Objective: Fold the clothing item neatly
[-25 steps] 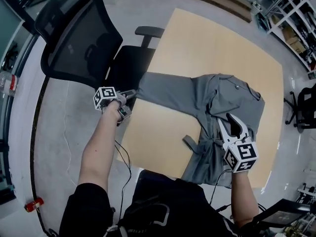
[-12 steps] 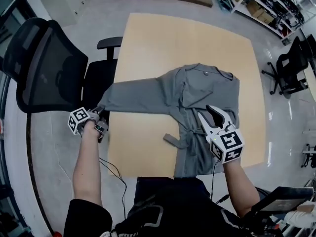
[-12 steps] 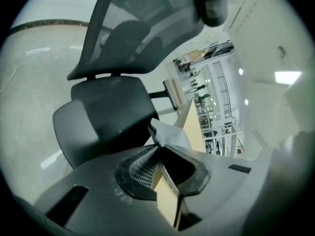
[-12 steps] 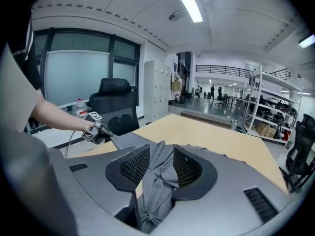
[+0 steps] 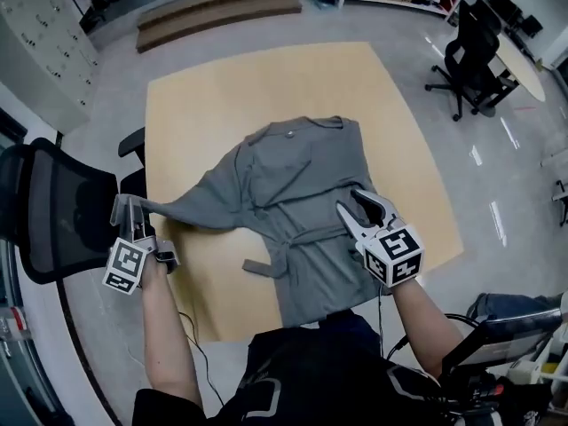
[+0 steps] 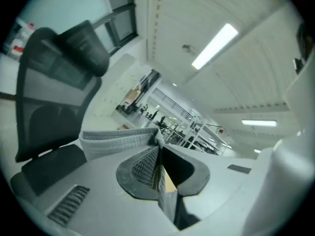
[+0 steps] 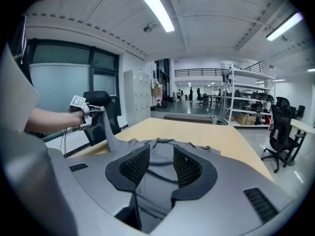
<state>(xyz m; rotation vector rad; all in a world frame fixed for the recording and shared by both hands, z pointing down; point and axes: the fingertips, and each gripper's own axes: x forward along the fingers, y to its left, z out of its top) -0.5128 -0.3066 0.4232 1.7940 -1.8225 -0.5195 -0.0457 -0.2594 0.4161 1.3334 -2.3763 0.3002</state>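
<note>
Jaws on the left gripper [image 6: 157,144] had just been closing, and what a pinch it was: pads almost together, with the ribbed cuff [image 6: 118,141] of the grey sleeve [image 5: 191,207] clamped between them. That gripper sat raised just off the desk's left edge, its marker cube [image 5: 124,266] toward the person. From it the sleeve ran taut, lifted clear of the wood, back across that edge to the body of the garment [image 5: 302,176].

Over on the other side, the right gripper [image 7: 161,154] was half spread, pads apart and pressing on nothing, with grey cloth showing through the gap beneath. It hung low over the garment's right side, toward the desk's near-right corner, pointing at the far edge. Whether it touched the cloth could not be told.

The garment itself lay spread across the middle of the desk [image 5: 222,87], collar toward the far edge and hem down at the near edge by the person's body. A belt [image 5: 259,267] crossed its waist, with one loose end lying on the wood just left of the cloth.

Beyond the left edge stood a black mesh office chair [image 5: 53,211], right beside the raised gripper. Past the far-right corner was a second chair [image 5: 470,38] on the grey floor, and wooden steps [image 5: 222,11] lay beyond the far edge.
</note>
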